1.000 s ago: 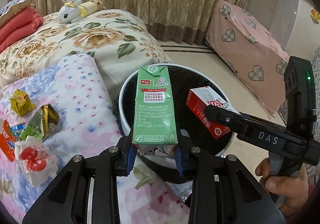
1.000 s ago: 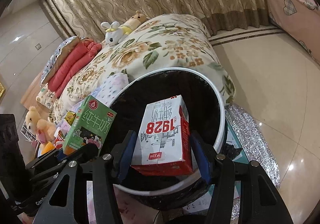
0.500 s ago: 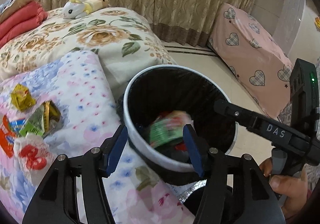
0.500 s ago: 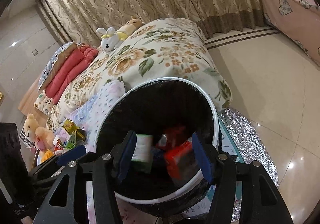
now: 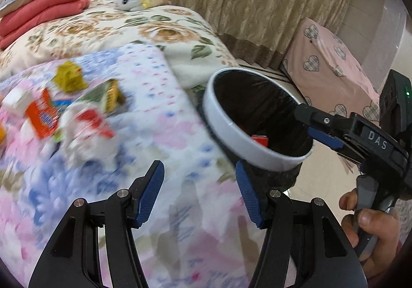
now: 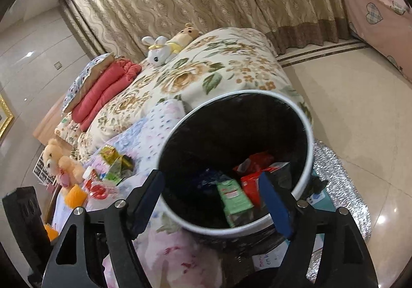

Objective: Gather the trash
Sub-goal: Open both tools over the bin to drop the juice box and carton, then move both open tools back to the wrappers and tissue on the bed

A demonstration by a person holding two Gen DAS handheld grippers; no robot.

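A white-rimmed trash bin (image 5: 226, 123) with a black liner stands beside the bed; it also shows in the right wrist view (image 6: 170, 138). Inside it lie a green milk carton (image 6: 235, 199) and a red carton (image 6: 251, 183). My left gripper (image 5: 199, 195) is open and empty over the flowered blanket, left of the bin. My right gripper (image 6: 212, 200) is open and empty over the bin's near rim; it also shows in the left wrist view (image 5: 319, 123). A pile of wrappers lies on the blanket: yellow (image 5: 68, 77), green-gold (image 5: 106, 95), orange (image 5: 42, 115), white-red (image 5: 87, 128).
The pastel blanket (image 5: 159, 113) lies over a rose-print quilt (image 5: 128, 30). Folded red bedding (image 5: 43, 14) and a plush rabbit (image 5: 131, 1) sit at the back. A teddy bear (image 6: 55, 158) sits by the wrappers. A pink heart-print cushion (image 5: 332, 61) and tiled floor (image 6: 347, 107) are on the right.
Both grippers opened and dropped their cartons, green from the left and red from the right, into the bin. The left gripper has since swung left toward the wrapper pile.
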